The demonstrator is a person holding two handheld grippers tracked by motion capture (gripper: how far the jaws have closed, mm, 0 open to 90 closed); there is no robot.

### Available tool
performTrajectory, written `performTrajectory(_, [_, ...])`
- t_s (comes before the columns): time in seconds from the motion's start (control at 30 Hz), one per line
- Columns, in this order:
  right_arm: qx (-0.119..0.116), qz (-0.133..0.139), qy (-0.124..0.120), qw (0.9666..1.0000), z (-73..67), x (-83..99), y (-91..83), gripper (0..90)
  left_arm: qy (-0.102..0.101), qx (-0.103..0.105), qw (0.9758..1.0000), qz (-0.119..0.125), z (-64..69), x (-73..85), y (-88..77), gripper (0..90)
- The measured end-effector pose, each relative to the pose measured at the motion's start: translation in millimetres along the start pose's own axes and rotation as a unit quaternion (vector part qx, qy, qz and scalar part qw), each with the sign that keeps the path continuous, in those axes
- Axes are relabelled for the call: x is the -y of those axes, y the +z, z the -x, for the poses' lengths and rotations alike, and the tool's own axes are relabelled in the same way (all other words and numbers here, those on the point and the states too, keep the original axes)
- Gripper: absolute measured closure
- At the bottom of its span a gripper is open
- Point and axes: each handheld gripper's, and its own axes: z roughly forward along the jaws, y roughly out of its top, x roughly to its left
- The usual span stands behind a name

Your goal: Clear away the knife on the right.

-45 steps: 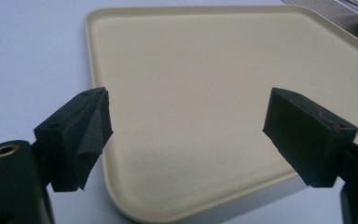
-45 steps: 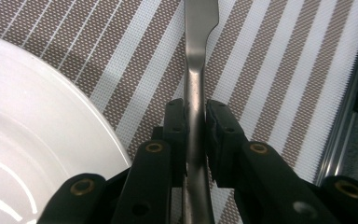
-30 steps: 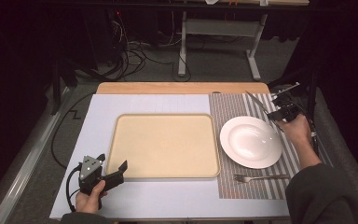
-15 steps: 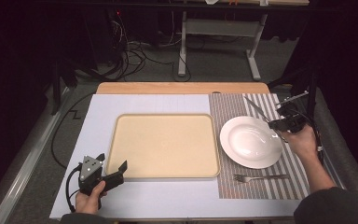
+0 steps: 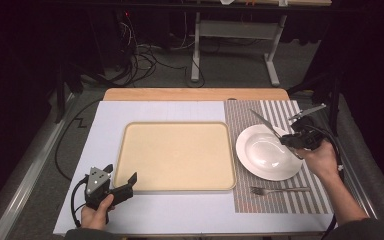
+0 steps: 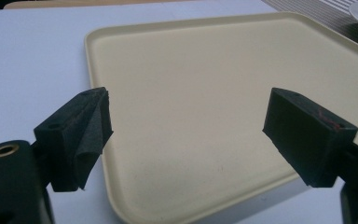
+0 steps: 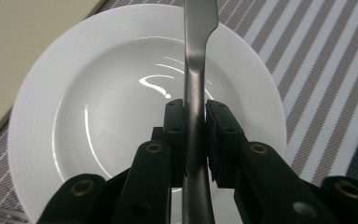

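High view shows the worktop (image 5: 170,112) with my cream tray (image 5: 176,156) centred, striped mat (image 5: 280,200) and white plate (image 5: 267,152) at 3 o'clock, fork (image 5: 280,190) below. Right gripper view reveals my right tool (image 7: 196,116) clamped on a knife (image 7: 196,56) over the plate. My left tool (image 6: 186,135) gapes wide at the tray's corner.

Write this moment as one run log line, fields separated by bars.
left gripper: open, at tray corner | right gripper: shut on knife, above plate | fork: on placemat
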Motion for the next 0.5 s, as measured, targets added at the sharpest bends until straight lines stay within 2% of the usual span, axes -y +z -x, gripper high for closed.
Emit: performTrajectory(0.5, [-0.053,0.026,-0.032,0.9977,-41.7,-1.1,3.1,80.1,0.001,0.000,1.0000,-0.002,0.1,0.4,-0.2,15.9])
